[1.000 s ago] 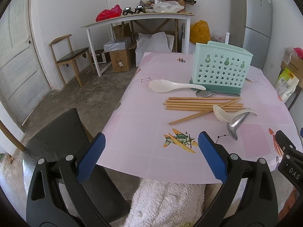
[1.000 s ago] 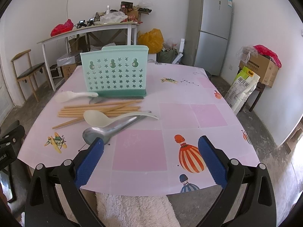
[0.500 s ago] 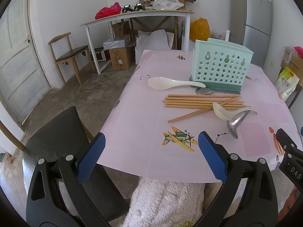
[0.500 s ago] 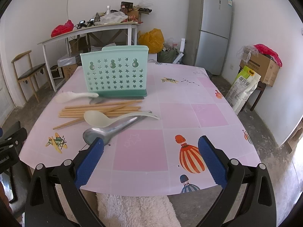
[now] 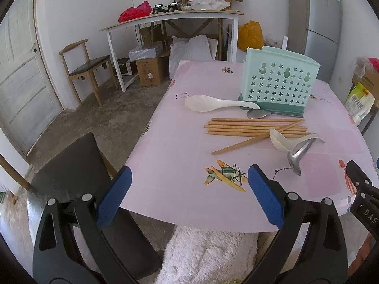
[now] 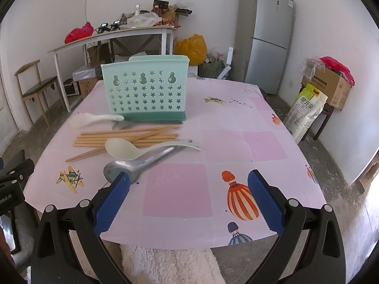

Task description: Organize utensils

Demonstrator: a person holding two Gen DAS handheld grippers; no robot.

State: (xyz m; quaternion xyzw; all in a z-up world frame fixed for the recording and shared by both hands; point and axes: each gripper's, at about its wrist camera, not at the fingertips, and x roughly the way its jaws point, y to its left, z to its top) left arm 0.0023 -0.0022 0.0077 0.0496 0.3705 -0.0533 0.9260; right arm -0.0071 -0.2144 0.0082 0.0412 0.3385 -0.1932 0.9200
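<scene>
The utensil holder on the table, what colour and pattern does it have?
The utensil holder is mint green with star-shaped cutouts and a darker green base, clearest in the right wrist view.

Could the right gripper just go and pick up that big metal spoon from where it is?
Probably yes: the right gripper is open, the metal spoon lies just ahead of its left finger, nothing between, though a white spoon overlaps its handle.

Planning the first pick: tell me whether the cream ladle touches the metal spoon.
Touching. The right wrist view shows the cream ladle lying across the metal spoon, its handle overlapping the spoon's handle with no gap.
</scene>
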